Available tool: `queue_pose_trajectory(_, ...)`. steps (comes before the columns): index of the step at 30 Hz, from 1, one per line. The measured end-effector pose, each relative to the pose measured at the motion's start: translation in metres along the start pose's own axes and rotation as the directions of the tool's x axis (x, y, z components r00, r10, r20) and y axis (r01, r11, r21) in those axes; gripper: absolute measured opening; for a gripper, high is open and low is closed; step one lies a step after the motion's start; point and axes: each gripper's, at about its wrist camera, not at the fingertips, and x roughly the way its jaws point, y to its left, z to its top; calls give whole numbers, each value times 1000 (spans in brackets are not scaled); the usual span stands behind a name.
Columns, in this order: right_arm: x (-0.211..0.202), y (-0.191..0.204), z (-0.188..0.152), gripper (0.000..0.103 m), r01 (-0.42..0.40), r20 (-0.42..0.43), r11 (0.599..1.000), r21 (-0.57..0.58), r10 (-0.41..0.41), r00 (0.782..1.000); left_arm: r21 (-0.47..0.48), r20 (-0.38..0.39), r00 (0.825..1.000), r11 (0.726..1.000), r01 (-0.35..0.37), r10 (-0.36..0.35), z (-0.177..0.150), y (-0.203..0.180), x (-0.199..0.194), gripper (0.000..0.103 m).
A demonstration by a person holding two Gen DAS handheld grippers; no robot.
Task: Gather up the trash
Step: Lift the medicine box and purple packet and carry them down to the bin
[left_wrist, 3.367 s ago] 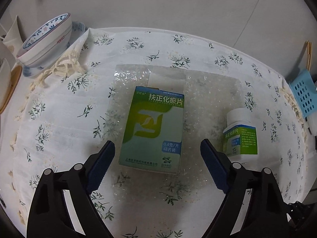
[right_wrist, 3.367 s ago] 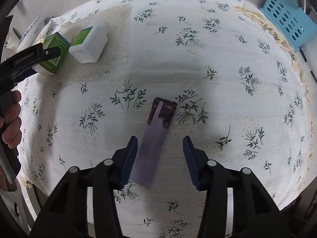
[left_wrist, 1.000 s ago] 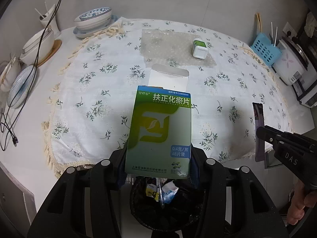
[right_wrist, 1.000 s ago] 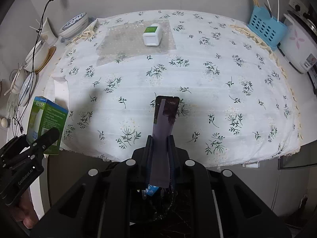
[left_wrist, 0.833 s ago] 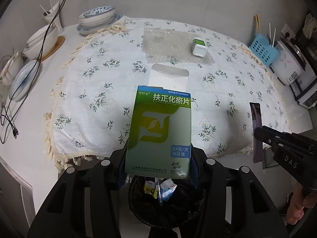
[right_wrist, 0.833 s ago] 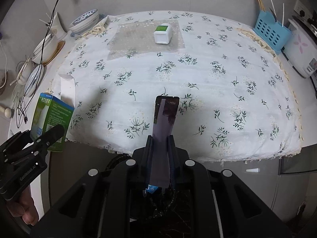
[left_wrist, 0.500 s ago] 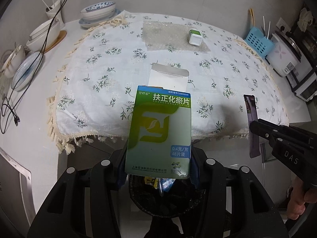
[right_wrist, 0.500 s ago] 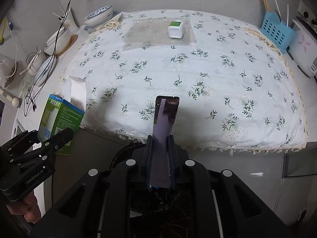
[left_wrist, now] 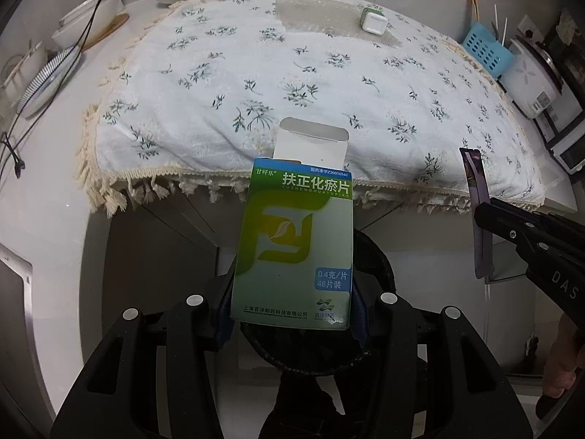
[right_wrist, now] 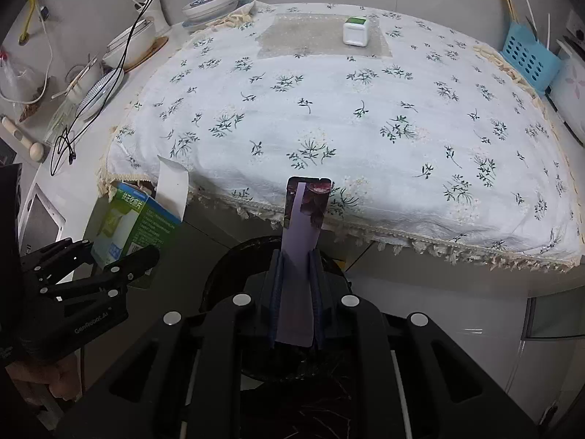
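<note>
1. Green medicine box clamped upright in the left claw, top flap open, hanging over the dark rim of the trash bin below the tabletop edge.
2. Purple wrapper strip pinched in the nearly closed right claw, likewise above the trash bin.
3. Compared with a few seconds ago: both items lifted off the floral tablecloth and carried past its fringe; within the last second, both claws lower and further out from the tabletop, bin now directly beneath.
4. Likely meaning: carry phase about done, release the next step; nothing dropped yet.
5. Still on the cloth, far side: white pill bottle lying on a sheet of bubble wrap, probably the remaining trash.
6. Beyond that: blue basket at right, bowls at left.
</note>
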Motion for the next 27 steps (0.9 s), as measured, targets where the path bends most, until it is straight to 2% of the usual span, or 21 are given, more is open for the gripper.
queue_pose_trajectory(5, 17, 7, -14, 14, -3, -25, 1000, -28, 2, 1000, -4, -36, 999, 1000, -16, 16, -14, 6, 18, 48)
queue_pose_trajectory(17, 66, 4, -41, 14, -17, -130, 999, 28, 20, 991, 13, -91, 996, 1000, -10, 11, -36, -2, 57, 48)
queue_pose_trajectory(27, 85, -10, -51, 14, -3, -139, 997, 71, 12, 990, 51, -113, 993, 998, -39, 45, -48, -9, 89, 48)
